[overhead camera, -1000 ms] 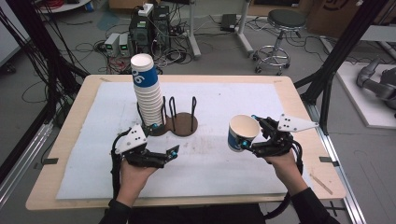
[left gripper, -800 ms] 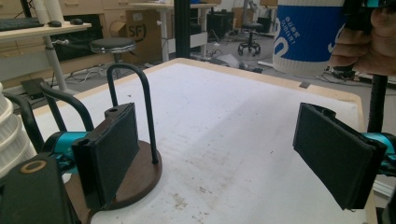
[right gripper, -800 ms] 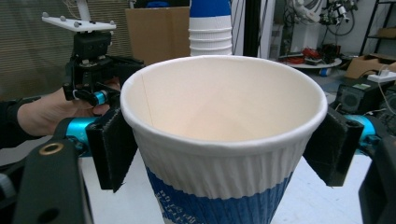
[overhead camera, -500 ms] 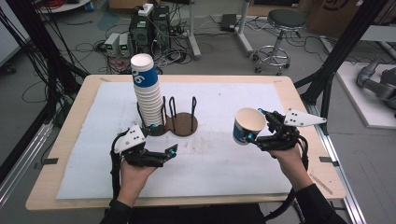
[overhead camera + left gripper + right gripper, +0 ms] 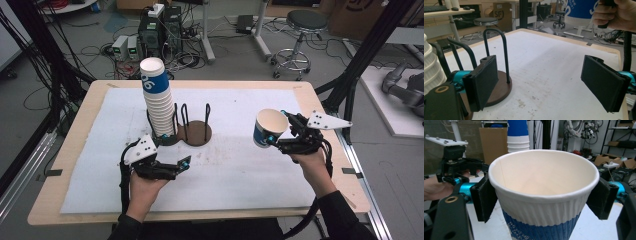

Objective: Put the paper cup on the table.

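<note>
Right tongs point(image 5: 274, 139) are clamping my cup point(image 5: 267, 127) above the table point(image 5: 250, 175); left tongs point(image 5: 183, 165) are gaping empty beside the rack point(image 5: 196, 131).

Ribbed matt paper cup point(image 5: 541, 202), dark wooden holder base point(image 5: 196, 134), pale wood table edge point(image 5: 200, 216)

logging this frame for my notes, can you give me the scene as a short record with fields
held item: paper cup, white with a blue band, empty, tilted with its mouth toward the person
right gripper: jaws closed on the paper cup, raised above the table
left gripper: jaws apart, nothing between them, low over the white mat
cup stack: tall, nested upside down in one slot of the cup holder
cup holder: dark round base with black wire loops, second slot empty
surface: wooden table
</note>
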`<state>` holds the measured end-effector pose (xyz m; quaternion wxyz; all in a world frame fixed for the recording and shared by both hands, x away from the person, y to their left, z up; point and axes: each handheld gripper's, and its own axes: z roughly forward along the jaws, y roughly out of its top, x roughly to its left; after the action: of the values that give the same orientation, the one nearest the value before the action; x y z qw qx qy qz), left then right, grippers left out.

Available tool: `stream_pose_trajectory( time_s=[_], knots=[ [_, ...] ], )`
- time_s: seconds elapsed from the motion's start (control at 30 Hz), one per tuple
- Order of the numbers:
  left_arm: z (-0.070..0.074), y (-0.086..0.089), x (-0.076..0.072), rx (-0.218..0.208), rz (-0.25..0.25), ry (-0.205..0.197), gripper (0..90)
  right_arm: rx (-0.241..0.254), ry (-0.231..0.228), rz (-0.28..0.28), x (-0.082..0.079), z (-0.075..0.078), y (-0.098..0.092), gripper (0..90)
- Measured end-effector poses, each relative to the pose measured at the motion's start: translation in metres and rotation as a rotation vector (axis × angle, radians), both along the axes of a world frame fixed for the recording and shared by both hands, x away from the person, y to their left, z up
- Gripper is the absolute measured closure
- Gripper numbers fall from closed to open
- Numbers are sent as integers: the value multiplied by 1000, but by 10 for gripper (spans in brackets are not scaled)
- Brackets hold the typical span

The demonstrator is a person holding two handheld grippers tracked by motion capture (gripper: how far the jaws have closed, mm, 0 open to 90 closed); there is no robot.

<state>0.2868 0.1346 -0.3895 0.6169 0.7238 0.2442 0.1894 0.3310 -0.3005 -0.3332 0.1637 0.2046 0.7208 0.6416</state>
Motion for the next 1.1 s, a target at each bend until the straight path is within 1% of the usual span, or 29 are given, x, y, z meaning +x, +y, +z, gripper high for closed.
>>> stream_pose_trajectory(
  time_s=[0.1, 0.23, 0.37, 0.43, 0.67, 0.73, 0.87, 0.97, 1.0, 1.1],
  knots=[
    [0, 0, 0, -1, -2, 2, 143, -2, -11, -13, 5, 0, -2, 212],
    [-1, 0, 1, 2, 1, 1, 143, -11, -12, -34, 13, -1, -4, 212],
    [-1, 0, 1, 4, 0, 4, 144, -19, 14, -61, 22, -5, -8, 212],
    [-2, 0, 1, 5, 0, 4, 143, -24, 8, -77, 26, -6, -9, 212],
    [-3, 0, 1, 9, -3, 8, 143, -32, 39, -110, 39, -13, -14, 212],
    [-3, -1, 2, 4, -3, 8, 143, -44, 52, -125, 44, -16, -14, 212],
    [-4, -2, 3, 7, -8, 11, 143, -59, 46, -146, 51, -21, -14, 212],
    [-4, -3, 4, 9, -12, 9, 143, -72, 50, -180, 55, -25, -13, 212],
    [-4, -3, 4, 9, -13, 10, 143, -71, 54, -186, 57, -26, -13, 212],
    [-4, -3, 4, 8, -14, 11, 143, -71, 76, -226, 62, -34, -13, 212]
  ],
)
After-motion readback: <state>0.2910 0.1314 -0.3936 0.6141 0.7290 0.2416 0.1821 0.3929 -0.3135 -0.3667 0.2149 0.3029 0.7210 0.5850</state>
